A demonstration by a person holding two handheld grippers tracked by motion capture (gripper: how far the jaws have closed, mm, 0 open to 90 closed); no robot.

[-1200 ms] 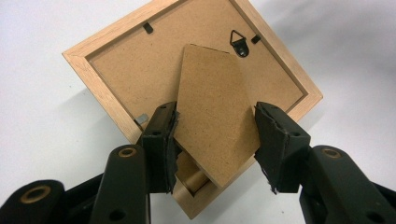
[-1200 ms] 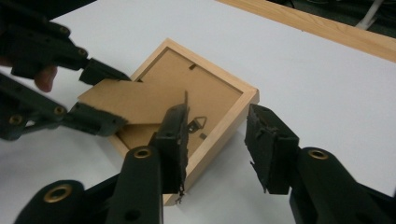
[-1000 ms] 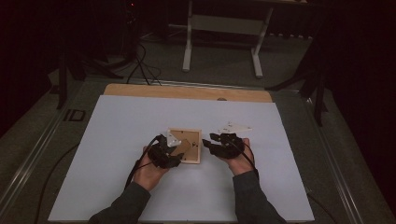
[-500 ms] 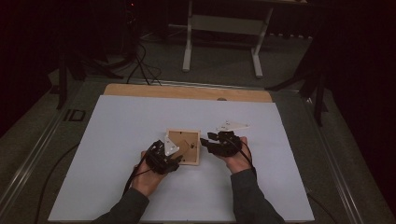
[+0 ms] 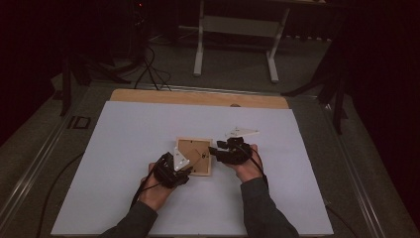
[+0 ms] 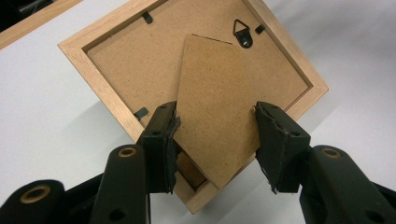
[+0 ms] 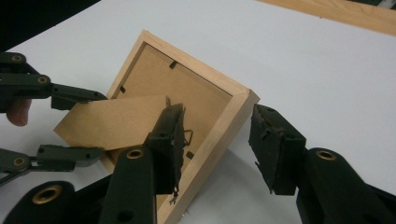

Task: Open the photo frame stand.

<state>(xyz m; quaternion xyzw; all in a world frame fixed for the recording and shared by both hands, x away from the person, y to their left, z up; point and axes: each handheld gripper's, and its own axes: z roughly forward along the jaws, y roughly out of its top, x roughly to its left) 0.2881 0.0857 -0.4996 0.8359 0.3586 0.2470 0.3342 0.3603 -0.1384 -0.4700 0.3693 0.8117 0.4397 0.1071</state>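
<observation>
Two grippers work the fold-out stand on the back of a small wooden picture frame lying face down on a white sheet.

The frame (image 6: 116,79) sits mid-table, its pale wood rim square around a matte brown fibreboard back with black clips and a small hanger. The left gripper (image 6: 215,140) has its jaws part-closed on the two edges of the tapered stand (image 6: 215,107), lifted off the back. The right gripper (image 7: 217,144) straddles a frame corner, jaws having just been opening, pads clear of the wood. The step looks like opening the stand; next likely calls for steadying the frame while swinging the stand fully out.
</observation>
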